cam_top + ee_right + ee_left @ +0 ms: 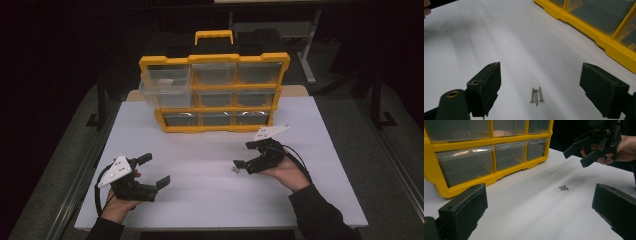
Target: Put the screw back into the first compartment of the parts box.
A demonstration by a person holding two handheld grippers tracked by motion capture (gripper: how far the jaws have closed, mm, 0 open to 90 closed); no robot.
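Three screws (536, 95) lie side by side on the white table (200, 200), low in the centre of my right gripper view, and they sit between my right gripper's (245, 156) jaws, which stand apart with nothing touching the pads. From above, that gripper shows right of centre, the screws a small speck just at its tip. My left gripper (152, 170) is at lower left, its two jaws wide apart and empty. In its view the screws lie mid-frame, the other gripper at upper right. Behind, top centre, stands one yellow organizer (215, 92) with nine clear drawers, three rows of three; one, the top-left drawer (165, 87), is pulled out.
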